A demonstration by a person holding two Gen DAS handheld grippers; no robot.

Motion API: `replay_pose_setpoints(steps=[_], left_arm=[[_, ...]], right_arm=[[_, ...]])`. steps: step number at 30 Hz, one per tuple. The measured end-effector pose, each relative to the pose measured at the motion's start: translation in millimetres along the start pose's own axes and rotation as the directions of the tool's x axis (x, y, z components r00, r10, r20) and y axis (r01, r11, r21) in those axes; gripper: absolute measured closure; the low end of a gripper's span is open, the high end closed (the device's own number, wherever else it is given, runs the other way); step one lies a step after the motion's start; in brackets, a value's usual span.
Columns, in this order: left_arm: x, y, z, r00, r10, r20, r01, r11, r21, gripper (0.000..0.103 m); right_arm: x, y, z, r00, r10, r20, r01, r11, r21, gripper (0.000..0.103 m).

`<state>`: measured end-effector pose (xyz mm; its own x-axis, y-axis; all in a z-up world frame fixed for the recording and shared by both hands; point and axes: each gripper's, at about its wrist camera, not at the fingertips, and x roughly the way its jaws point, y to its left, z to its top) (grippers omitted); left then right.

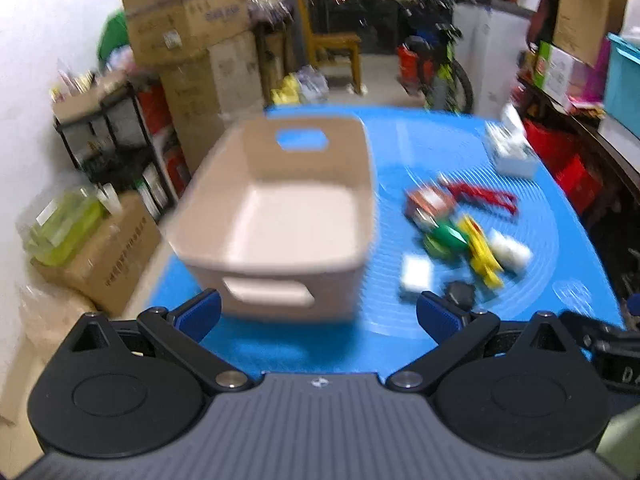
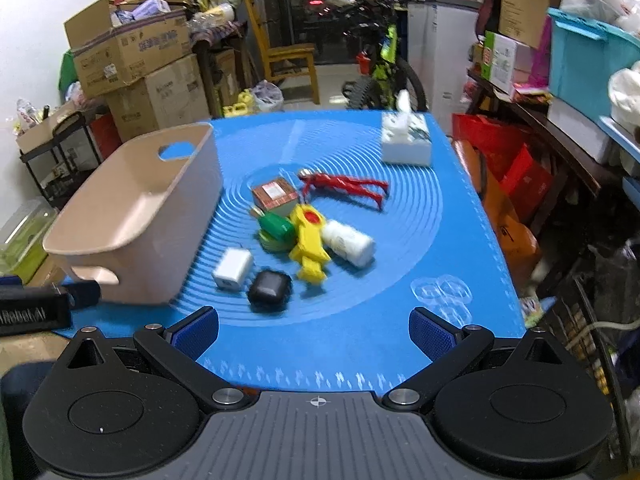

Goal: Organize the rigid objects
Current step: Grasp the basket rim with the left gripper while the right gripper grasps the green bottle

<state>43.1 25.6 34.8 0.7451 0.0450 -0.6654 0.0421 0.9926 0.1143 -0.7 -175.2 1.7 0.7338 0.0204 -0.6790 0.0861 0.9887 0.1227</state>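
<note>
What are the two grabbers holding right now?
Nothing. The left gripper and right gripper are both open and empty; the toys lie on the mat.

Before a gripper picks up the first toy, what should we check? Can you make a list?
1. Bin empty and upright: ok.
2. Right gripper jaws open, holding nothing: ok.
3. Left gripper jaws open, holding nothing: ok.
4. Black case nearest the right gripper, nothing on top: ok.
5. Yellow toy free of its neighbours: not ok, it touches the green toy and the white bottle.
6. Everything on the blue mat: ok.
</note>
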Motion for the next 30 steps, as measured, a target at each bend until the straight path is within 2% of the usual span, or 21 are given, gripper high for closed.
replay_pose_setpoints(steps=[4, 9, 13, 16, 19, 22, 23, 25, 28, 30], left_arm=[[12, 24, 39, 0.995, 0.090, 0.034, -0.089, 0.996, -0.024, 0.000], [35, 74, 84, 0.986, 0.166, 0.017, -0.162, 0.977, -0.139, 0.000], [57, 108, 98, 0.975, 0.217, -0.038, -0.220, 0.951, -0.217, 0.000], [81, 122, 96, 0.974, 0.202, -0.104, -0.222, 0.942, -0.250, 0.000], [111, 127, 85, 0.964, 0.209, -0.161, -0.239, 0.950, -0.199, 0.001], [130, 128, 72, 0.953, 0.222, -0.204, -0.252, 0.958, -0.137, 0.002], [135, 132, 69, 0.955, 0.202, -0.218, -0.234, 0.963, -0.134, 0.004], [144, 137, 63, 0.956, 0.167, -0.242, -0.203, 0.970, -0.134, 0.015], [160, 142, 57, 0.945, 0.153, -0.289, -0.192, 0.975, -0.114, 0.018], [167, 146, 51, 0.937, 0.133, -0.323, -0.181, 0.976, -0.125, 0.028]], right_arm=[[20, 13, 23, 0.999, 0.025, 0.020, -0.024, 0.999, -0.034, 0.003], [60, 23, 50, 0.998, 0.054, 0.010, -0.054, 0.998, -0.027, 0.003], [95, 25, 63, 0.998, 0.057, -0.020, -0.058, 0.997, -0.044, 0.003], [123, 26, 68, 0.998, 0.040, -0.053, -0.044, 0.995, -0.088, 0.003], [146, 24, 71, 0.997, 0.021, -0.071, -0.029, 0.994, -0.107, 0.003], [166, 22, 73, 0.996, 0.045, -0.083, -0.054, 0.992, -0.112, 0.005], [172, 22, 73, 0.995, 0.057, -0.087, -0.067, 0.991, -0.119, 0.005], [185, 28, 74, 0.994, 0.057, -0.097, -0.072, 0.985, -0.155, 0.010], [201, 41, 76, 0.993, 0.041, -0.109, -0.064, 0.974, -0.217, 0.016], [206, 48, 77, 0.993, 0.048, -0.109, -0.074, 0.966, -0.249, 0.019]])
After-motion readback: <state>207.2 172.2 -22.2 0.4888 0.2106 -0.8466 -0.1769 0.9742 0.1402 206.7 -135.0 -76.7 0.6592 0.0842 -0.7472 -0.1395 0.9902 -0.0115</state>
